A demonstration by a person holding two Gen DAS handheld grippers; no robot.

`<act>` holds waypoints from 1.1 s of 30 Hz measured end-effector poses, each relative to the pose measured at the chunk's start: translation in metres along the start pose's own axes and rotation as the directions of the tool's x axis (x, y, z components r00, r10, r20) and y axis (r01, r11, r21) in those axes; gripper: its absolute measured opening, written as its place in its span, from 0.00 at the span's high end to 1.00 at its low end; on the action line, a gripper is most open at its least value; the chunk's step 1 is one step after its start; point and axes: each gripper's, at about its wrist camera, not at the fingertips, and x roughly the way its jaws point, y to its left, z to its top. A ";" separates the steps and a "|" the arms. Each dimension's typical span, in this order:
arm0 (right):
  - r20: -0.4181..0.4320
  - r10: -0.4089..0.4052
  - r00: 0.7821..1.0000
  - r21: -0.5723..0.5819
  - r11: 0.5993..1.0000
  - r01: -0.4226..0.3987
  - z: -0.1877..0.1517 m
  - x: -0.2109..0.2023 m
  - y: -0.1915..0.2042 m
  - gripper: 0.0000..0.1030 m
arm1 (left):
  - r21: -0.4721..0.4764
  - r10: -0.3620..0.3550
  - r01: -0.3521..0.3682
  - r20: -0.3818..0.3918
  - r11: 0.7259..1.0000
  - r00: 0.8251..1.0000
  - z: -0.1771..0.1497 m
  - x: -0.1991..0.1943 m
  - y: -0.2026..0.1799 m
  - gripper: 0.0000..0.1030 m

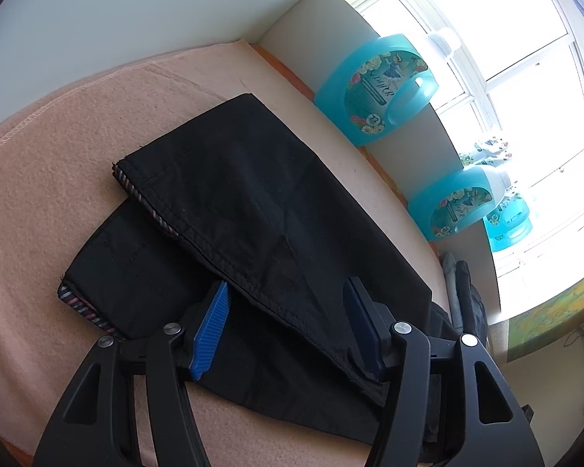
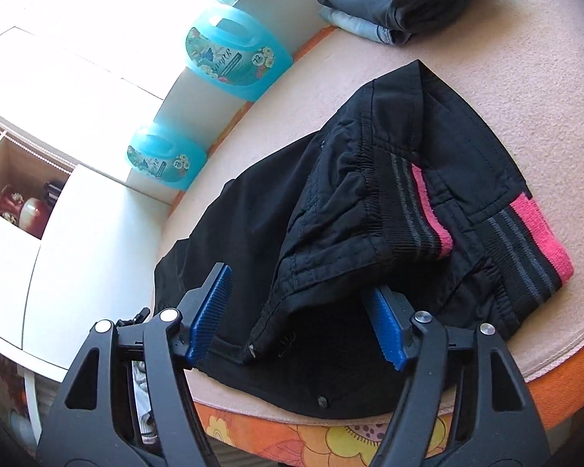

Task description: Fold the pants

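— Two grippers: how do we stand?
— Our left gripper (image 1: 288, 327) and right gripper (image 2: 303, 315) both gape, gripping nothing, over the black pants (image 1: 253, 210) lying on the pink blanket (image 1: 39, 202).

Left hand-held gripper (image 1: 286, 327) and right hand-held gripper (image 2: 303, 311) both have jaws spread wide.

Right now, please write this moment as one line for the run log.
task: fold pants | left claw: open, over leg hems | right claw: open, at waistband | black fabric pants: lying on pink blanket, legs crossed | fold: not finished
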 end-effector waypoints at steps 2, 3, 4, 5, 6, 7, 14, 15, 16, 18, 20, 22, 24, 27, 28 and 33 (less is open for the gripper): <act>0.011 -0.050 0.999 -0.002 0.999 0.050 0.003 0.008 0.000 0.34 | -0.016 -0.001 0.002 0.007 1.000 1.000 0.002 -0.001 0.003 0.43; 0.022 -0.065 0.998 -0.021 0.998 0.066 0.003 0.010 0.001 0.42 | -0.024 0.001 -0.001 0.014 1.000 1.000 0.004 -0.002 0.005 0.43; 0.029 -0.083 0.996 -0.047 0.995 0.084 0.002 0.010 0.004 0.53 | -0.031 0.003 -0.002 0.021 1.000 1.000 0.005 -0.004 0.007 0.43; 0.039 -0.092 0.995 -0.070 0.993 0.094 0.003 0.009 0.007 0.57 | -0.039 0.003 -0.002 0.025 0.999 1.000 0.006 -0.006 0.009 0.43; 0.052 -0.093 0.994 -0.095 0.991 0.098 0.003 0.006 0.011 0.67 | -0.047 0.001 0.000 0.025 0.999 1.000 0.007 -0.007 0.011 0.43; 0.068 -0.089 0.994 -0.129 0.987 0.097 0.004 0.001 0.017 0.84 | -0.052 -0.001 0.002 0.021 0.999 1.000 0.008 -0.008 0.013 0.43; 0.190 -0.105 0.976 -0.285 0.946 0.157 0.009 -0.034 0.049 0.91 | -0.054 0.020 -0.018 0.037 0.998 0.999 0.013 -0.002 0.011 0.45; 0.184 -0.108 0.977 -0.286 0.945 0.158 0.010 -0.032 0.048 0.91 | -0.046 0.026 -0.024 0.044 0.999 0.999 0.014 0.000 0.010 0.48; 0.181 -0.113 0.977 -0.289 0.944 0.163 0.010 -0.031 0.047 0.91 | -0.039 0.026 -0.024 0.045 0.999 0.999 0.015 0.004 0.010 0.68; 0.174 -0.118 0.978 -0.287 0.944 0.165 0.007 -0.029 0.043 0.91 | -0.056 0.025 -0.024 0.027 0.998 0.999 0.017 0.013 0.015 0.94; 0.174 -0.125 0.977 -0.285 0.943 0.172 0.006 -0.028 0.039 0.91 | -0.060 0.024 -0.022 0.037 0.998 0.999 0.017 0.015 0.017 0.94; 0.189 -0.145 0.971 -0.307 0.931 0.199 0.003 -0.030 0.040 0.91 | -0.050 0.011 -0.008 0.058 0.999 0.998 0.014 0.007 0.015 0.94; 0.220 -0.155 0.963 -0.350 0.909 0.226 -0.002 -0.039 0.047 0.91 | -0.015 0.011 -0.009 0.094 1.000 0.995 0.011 -0.007 0.010 0.94; 0.264 -0.155 0.952 -0.421 0.870 0.258 -0.016 -0.056 0.056 0.91 | 0.022 -0.004 0.001 0.136 1.000 0.991 0.002 -0.033 0.005 0.95; 0.261 -0.161 0.952 -0.431 0.863 0.264 -0.021 -0.058 0.055 0.91 | 0.029 -0.007 0.003 0.142 1.000 0.990 -0.001 -0.039 0.005 0.95; 0.204 -0.244 0.948 -0.410 0.858 0.309 -0.036 -0.038 0.028 0.91 | 0.020 0.050 -0.053 0.141 0.998 0.989 -0.015 -0.045 0.022 0.95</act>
